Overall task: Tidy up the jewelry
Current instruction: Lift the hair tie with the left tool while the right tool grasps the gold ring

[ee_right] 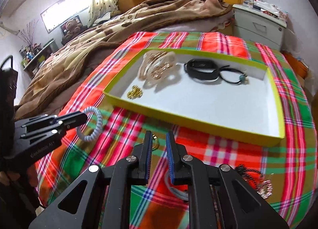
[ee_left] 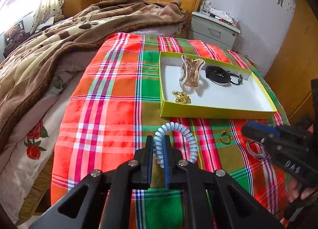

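Note:
My left gripper (ee_left: 159, 139) is shut on a pale blue spiral hair tie (ee_left: 174, 141), which loops out past its tips above the plaid cloth. The same gripper (ee_right: 79, 117) and hair tie (ee_right: 93, 125) show at the left of the right wrist view. My right gripper (ee_right: 159, 135) stands open low over the cloth, a small gold ring (ee_right: 155, 138) just beyond its left finger, untouched. A grey hoop (ee_right: 174, 187) lies under its right finger. The yellow-green tray (ee_left: 216, 113) holds a hair claw (ee_left: 190, 74), a black band (ee_left: 216, 74), a beaded cord (ee_left: 237, 79) and a gold chain (ee_left: 181, 97).
The plaid cloth (ee_left: 111, 98) covers the bed's near end; a brown blanket (ee_left: 49, 50) is heaped to the left. A grey nightstand (ee_left: 214, 28) stands behind the tray. A dark clip (ee_right: 244, 171) and a sparkly piece (ee_right: 264, 187) lie at the right.

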The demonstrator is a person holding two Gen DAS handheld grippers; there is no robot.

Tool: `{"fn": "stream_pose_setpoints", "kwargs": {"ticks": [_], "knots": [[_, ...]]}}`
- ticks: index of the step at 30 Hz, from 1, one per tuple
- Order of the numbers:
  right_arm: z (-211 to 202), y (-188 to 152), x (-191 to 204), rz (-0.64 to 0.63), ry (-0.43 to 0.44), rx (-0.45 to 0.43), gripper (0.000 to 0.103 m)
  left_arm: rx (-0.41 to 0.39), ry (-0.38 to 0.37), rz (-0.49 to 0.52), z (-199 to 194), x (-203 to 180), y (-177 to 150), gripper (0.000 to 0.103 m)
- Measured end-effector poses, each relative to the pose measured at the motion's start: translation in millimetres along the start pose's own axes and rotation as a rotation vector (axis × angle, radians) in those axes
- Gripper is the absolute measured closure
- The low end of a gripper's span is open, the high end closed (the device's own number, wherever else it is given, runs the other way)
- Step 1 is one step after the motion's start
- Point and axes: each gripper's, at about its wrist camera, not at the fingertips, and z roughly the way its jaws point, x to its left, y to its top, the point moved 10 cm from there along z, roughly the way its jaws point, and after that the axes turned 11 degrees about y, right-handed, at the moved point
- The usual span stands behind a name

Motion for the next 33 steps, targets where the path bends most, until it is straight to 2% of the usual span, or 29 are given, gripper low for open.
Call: {"fn": "stream_pose_setpoints", "kwargs": {"ticks": [1,2,5,15,27,33], "knots": [[2,-2,2,-0.001,0.000,0.003,0.067,-0.002,0.000,-0.006,-1,2,0,0.093],[6,-3,4,-0.003,0.003,0.008,0.060,0.000,-0.001,-0.008,-1,4,-1,0.093],[13,-5,7,-0.004,0.008,0.018,0.060,-0.002,-0.006,-0.017,-4,8,-2,0.093],[33,-11,12,-0.068,-0.094,0.066,0.060,0.002,-0.025,-0.044,-3,17,-5,0.093],[37,-14,14,-0.099,-0.151,0.061,0.060,0.007,-0.043,-0.054,-1,19,-7,0.093],[36,-15,17,-0.107,-0.145,0.057,0.069,0.006,-0.046,-0.051,-1,17,-8,0.093]]}}
